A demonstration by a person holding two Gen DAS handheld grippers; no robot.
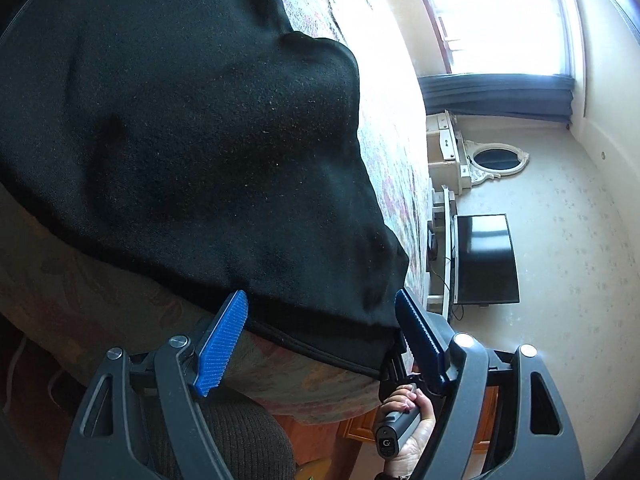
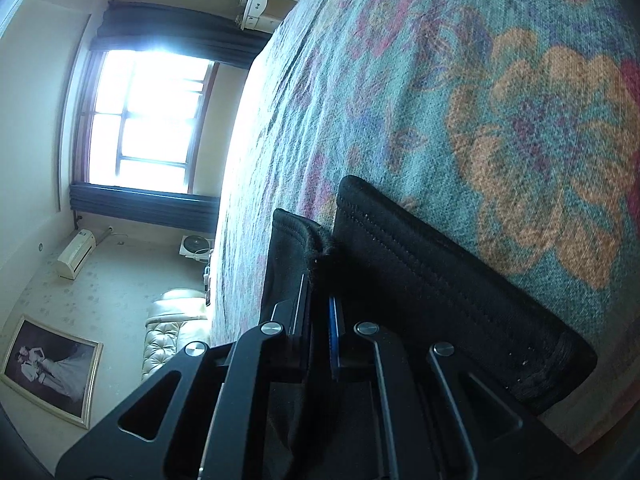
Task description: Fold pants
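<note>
Two grippers at bed (image 2: 500, 100) edge: right gripper (image 2: 320, 320) closed on pants (image 1: 180, 140) hem; left gripper (image 1: 322, 314) jaws wide open, pants edge between, not pressed. Black pants lie on bed. No readable writing.

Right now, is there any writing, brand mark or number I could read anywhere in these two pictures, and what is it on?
"G": a single white logo-like letter on the end of the grey handle held in the person's hand, left wrist view.
Air conditioner: a small dark mark on its casing, too small to read.
Framed photograph: no legible text.
Black pants, floral bedspread, television: no writing visible.
</note>
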